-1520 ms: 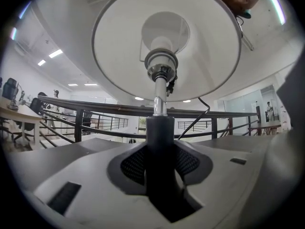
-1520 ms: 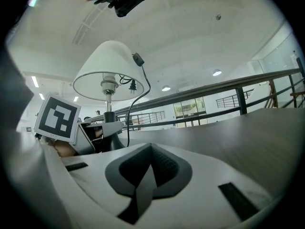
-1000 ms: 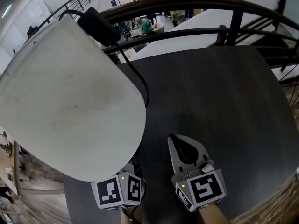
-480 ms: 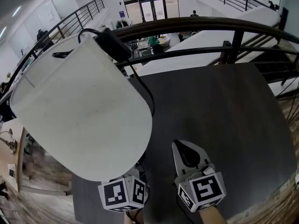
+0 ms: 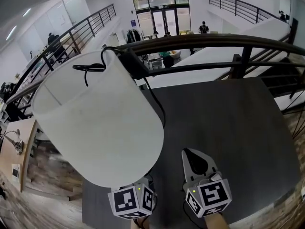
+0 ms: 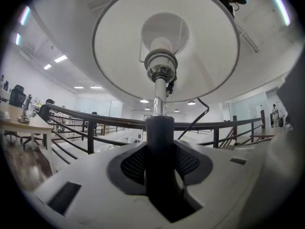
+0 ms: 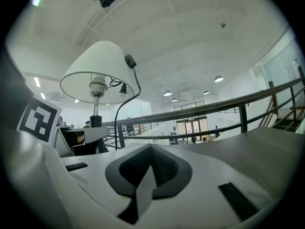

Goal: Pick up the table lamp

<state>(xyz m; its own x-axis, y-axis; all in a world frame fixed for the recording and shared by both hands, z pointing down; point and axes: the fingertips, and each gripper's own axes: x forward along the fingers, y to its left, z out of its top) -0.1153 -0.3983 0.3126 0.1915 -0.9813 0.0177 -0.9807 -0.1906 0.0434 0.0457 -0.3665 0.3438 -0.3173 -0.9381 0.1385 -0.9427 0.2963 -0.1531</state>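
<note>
The table lamp has a white shade [image 5: 95,123], a metal socket [image 6: 161,68] and a dark stem [image 6: 159,147]. My left gripper [image 6: 159,144] is shut on that stem, below the shade, and the lamp stands upright in it. In the head view only the left gripper's marker cube [image 5: 132,202] shows, since the shade hides its jaws. My right gripper [image 5: 199,162] is beside it over the table, shut with nothing in it. From the right gripper view the lamp [image 7: 97,73] is at the left, with its black cord [image 7: 131,97] hanging down.
A dark wooden table [image 5: 228,123] lies under both grippers. A dark curved railing [image 5: 214,39] runs just past its far edge, with an open hall below. The lamp's cord and black adapter [image 5: 133,63] hang behind the shade. A staircase descends at the right.
The lamp has risen in my left gripper, and its shade now sits higher against the railing. My right gripper has risen alongside it, still shut.
</note>
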